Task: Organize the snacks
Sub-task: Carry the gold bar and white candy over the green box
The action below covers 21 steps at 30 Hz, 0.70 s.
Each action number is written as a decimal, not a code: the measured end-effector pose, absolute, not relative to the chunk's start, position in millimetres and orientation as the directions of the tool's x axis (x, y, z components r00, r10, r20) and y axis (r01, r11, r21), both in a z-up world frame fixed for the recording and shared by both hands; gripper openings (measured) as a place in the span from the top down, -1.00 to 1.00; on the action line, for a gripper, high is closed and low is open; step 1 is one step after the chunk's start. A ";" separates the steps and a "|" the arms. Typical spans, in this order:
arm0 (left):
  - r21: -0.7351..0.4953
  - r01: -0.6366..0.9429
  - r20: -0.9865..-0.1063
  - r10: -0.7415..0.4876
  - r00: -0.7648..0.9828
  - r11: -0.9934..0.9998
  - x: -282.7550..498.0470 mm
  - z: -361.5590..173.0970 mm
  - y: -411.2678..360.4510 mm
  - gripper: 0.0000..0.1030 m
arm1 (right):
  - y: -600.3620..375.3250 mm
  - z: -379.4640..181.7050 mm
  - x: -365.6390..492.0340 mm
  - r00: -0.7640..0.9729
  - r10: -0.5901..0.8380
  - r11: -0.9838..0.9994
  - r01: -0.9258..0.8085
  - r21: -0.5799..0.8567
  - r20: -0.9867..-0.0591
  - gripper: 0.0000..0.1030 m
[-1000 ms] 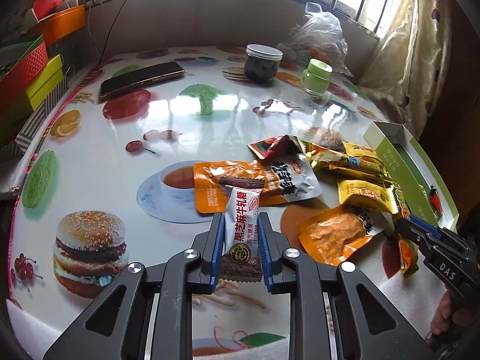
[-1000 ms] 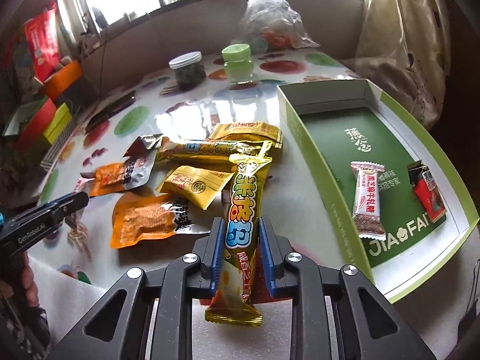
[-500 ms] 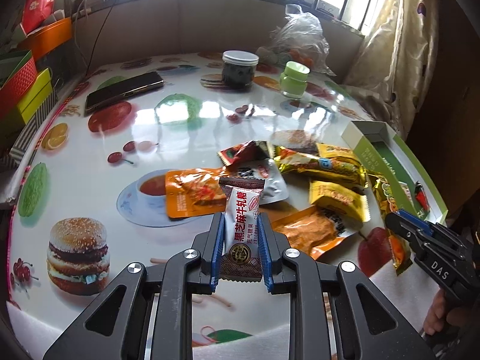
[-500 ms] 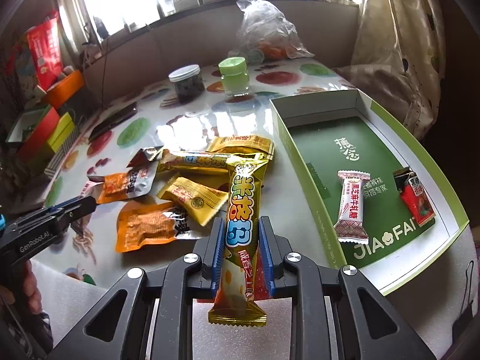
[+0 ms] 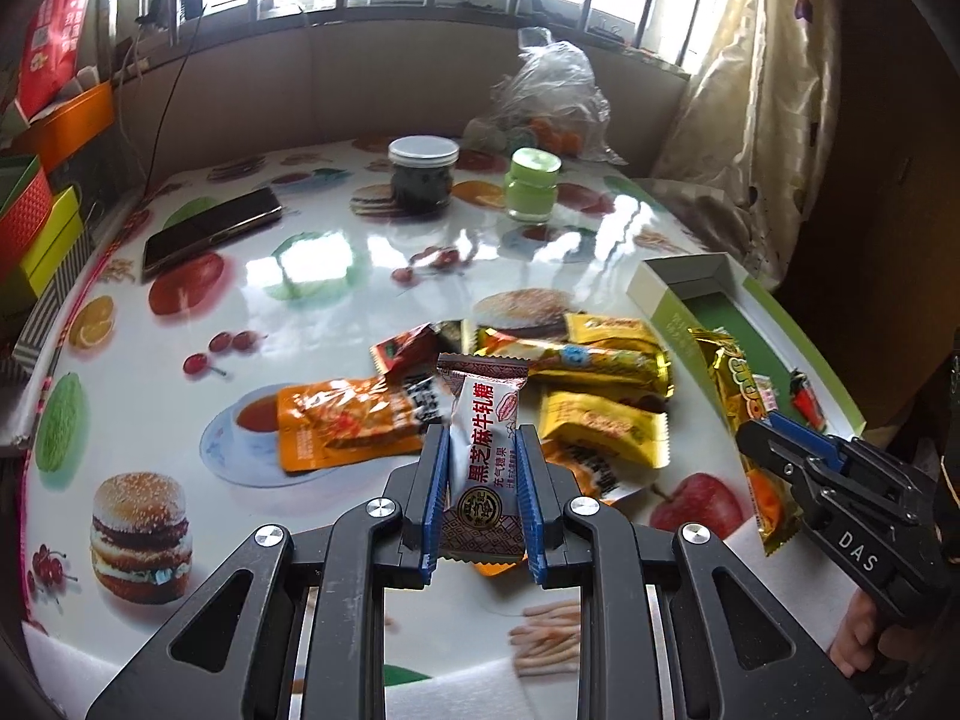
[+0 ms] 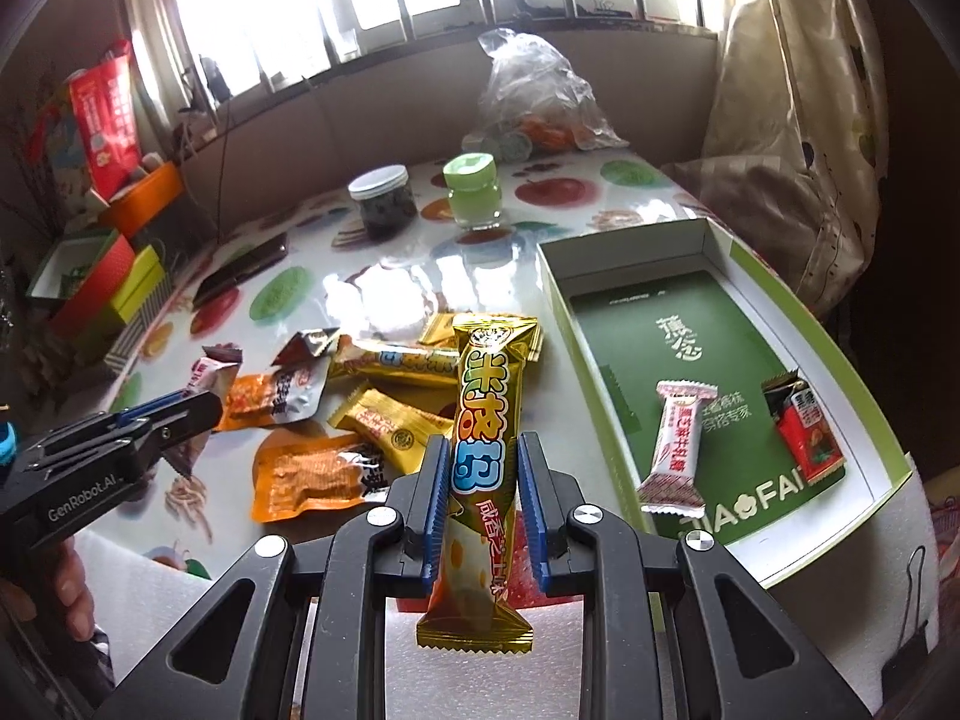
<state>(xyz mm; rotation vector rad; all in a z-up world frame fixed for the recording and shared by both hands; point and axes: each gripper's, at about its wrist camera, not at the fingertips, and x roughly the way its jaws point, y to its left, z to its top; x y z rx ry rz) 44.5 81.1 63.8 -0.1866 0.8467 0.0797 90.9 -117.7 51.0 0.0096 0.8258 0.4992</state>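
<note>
My left gripper (image 5: 483,450) is shut on a white-and-brown candy packet (image 5: 487,456), held above the table. My right gripper (image 6: 483,456) is shut on a long gold snack bar (image 6: 489,438), also lifted; it shows at the right of the left wrist view (image 5: 747,420). Several orange and yellow snack packets (image 6: 384,414) lie loose in the table's middle. The green open box (image 6: 702,360) to the right holds a white candy packet (image 6: 675,450) and a red packet (image 6: 807,432).
A dark jar (image 5: 423,174) and a green jar (image 5: 533,186) stand at the back with a plastic bag (image 5: 549,96). A phone (image 5: 210,228) lies back left. Coloured boxes (image 6: 102,282) are stacked at the left edge. A curtain (image 6: 798,120) hangs right.
Both grippers have risen and pulled back from the table with their packets still held. The pile and the box look farther away.
</note>
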 end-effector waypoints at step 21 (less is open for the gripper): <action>-0.142 -0.030 -0.724 -0.083 0.685 0.989 76.3 89.2 21.0 0.55 | -166.7 76.2 103.7 0.631 0.403 0.907 -0.371 0.198 -0.663 0.58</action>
